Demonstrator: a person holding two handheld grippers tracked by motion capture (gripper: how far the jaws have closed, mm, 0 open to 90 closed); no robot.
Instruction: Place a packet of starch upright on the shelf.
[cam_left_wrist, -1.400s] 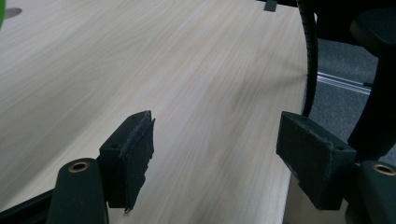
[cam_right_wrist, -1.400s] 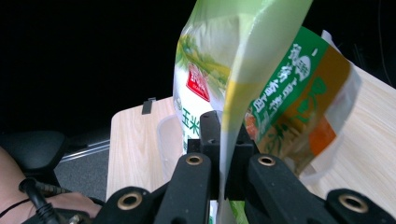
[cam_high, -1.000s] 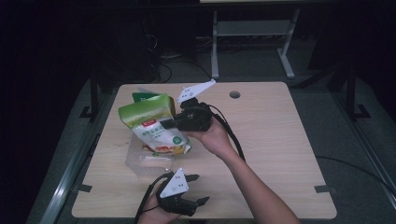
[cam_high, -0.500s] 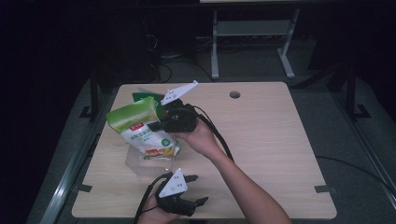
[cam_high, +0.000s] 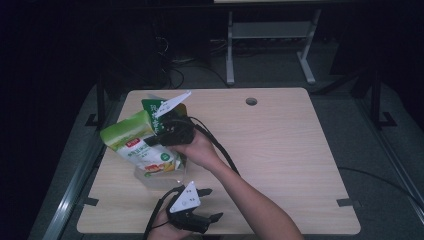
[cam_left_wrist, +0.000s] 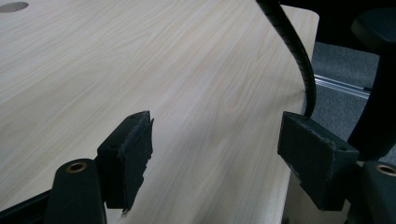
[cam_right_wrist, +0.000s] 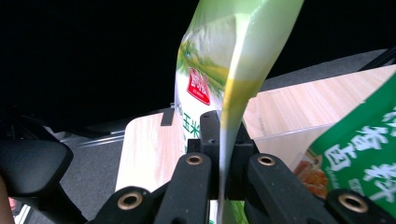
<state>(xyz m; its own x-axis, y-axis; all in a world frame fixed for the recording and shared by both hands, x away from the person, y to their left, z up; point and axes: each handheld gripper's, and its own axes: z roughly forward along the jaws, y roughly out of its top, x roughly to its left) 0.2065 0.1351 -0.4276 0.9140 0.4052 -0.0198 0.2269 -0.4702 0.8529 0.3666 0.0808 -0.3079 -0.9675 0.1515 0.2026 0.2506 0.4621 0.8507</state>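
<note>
So, high view first: my right gripper (cam_high: 161, 137) has the light green bag (cam_high: 137, 144) pinched by its edge, left of centre, over a clear tub (cam_high: 175, 176). My left gripper (cam_high: 207, 204) sits at the bottom, jaws apart, empty, above the table (cam_high: 280, 150). Left gripper view: just bare wood between the jaws. Right gripper view: bag (cam_right_wrist: 229, 70) clamped on its flat seam. Looks light, floppy and slick, so I'd say the seam's the best spot.

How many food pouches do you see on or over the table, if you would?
2. A light green pouch hangs clamped in the right gripper; a dark green pouch stands behind it by the clear bin. More may be hidden there.
</note>
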